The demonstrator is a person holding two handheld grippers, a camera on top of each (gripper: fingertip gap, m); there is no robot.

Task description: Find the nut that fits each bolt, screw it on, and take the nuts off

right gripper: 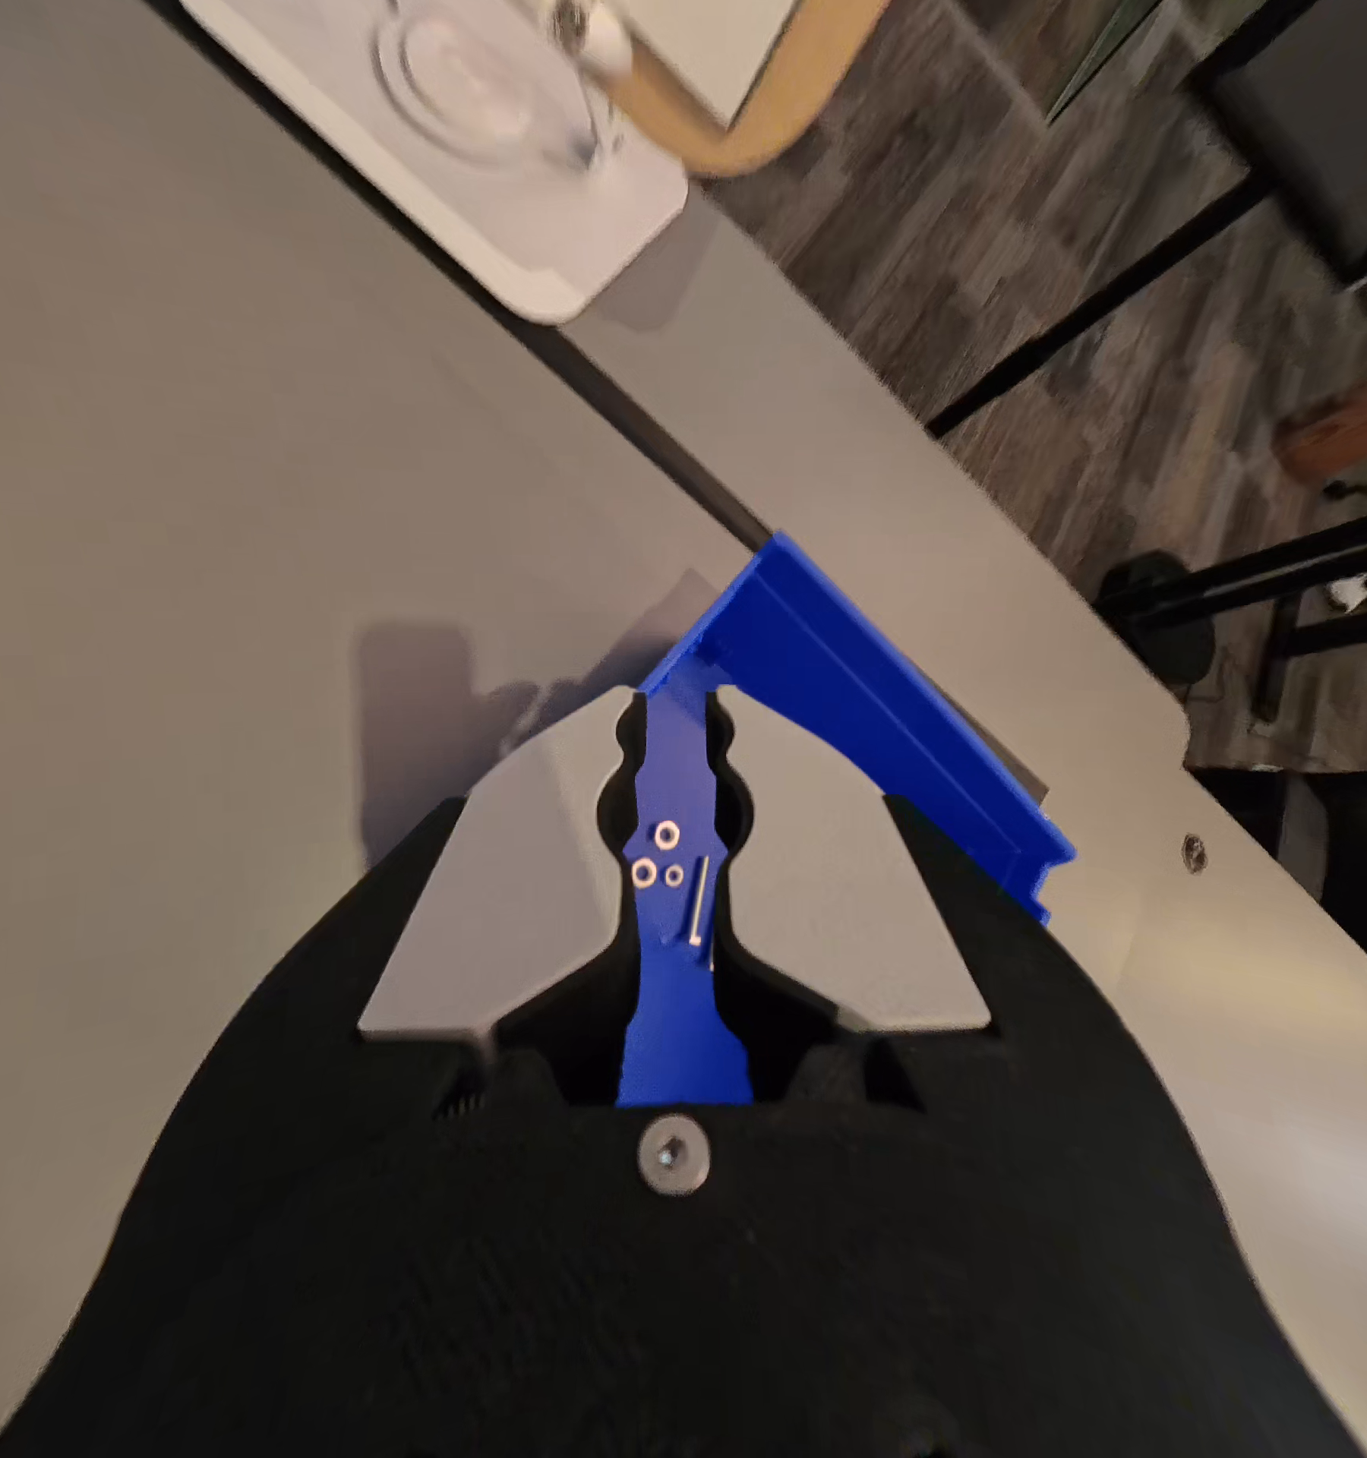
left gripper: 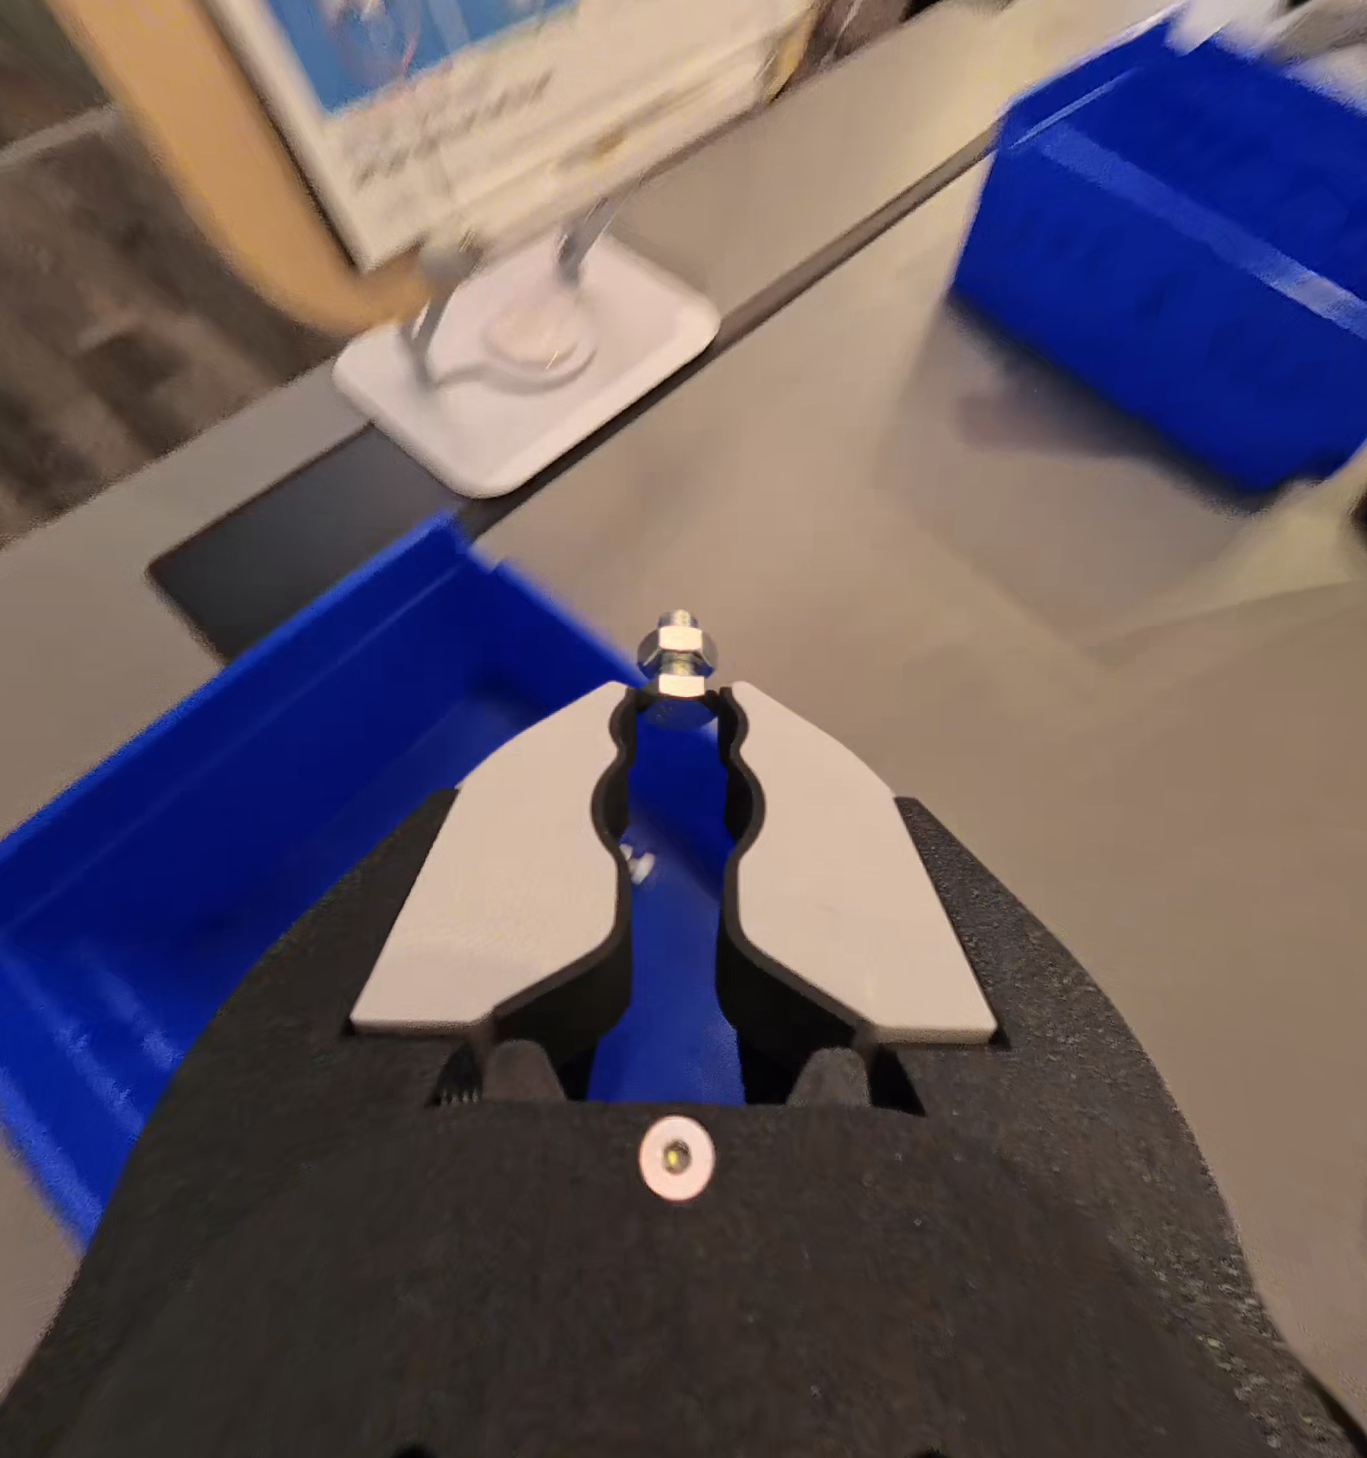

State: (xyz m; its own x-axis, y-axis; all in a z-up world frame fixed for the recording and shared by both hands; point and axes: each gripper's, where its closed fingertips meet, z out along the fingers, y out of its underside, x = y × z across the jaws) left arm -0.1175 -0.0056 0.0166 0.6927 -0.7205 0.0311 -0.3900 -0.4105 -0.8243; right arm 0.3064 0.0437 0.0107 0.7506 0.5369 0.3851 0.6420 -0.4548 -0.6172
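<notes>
Left gripper (left gripper: 679, 694) pinching nutted bolt (left gripper: 677, 659) – right gripper (right gripper: 676, 694) parted, bin (right gripper: 862, 710) below.

Left wrist view: the bolt (left gripper: 676, 671) head sits between the left gripper (left gripper: 676, 698) fingertips and is partly hidden by them; thread size unreadable. The bin (left gripper: 191, 828) under the fingers is motion-blurred and cut off at the left edge. The far bin (left gripper: 1185, 300) and framed sign (left gripper: 459, 110) ahead are blurred.

Right wrist view: the right gripper (right gripper: 676, 698) fingers cover most of the bin (right gripper: 846, 702) floor. Three nuts (right gripper: 657, 856) and a thin rod (right gripper: 700, 899) show in the gap, too small to size.
</notes>
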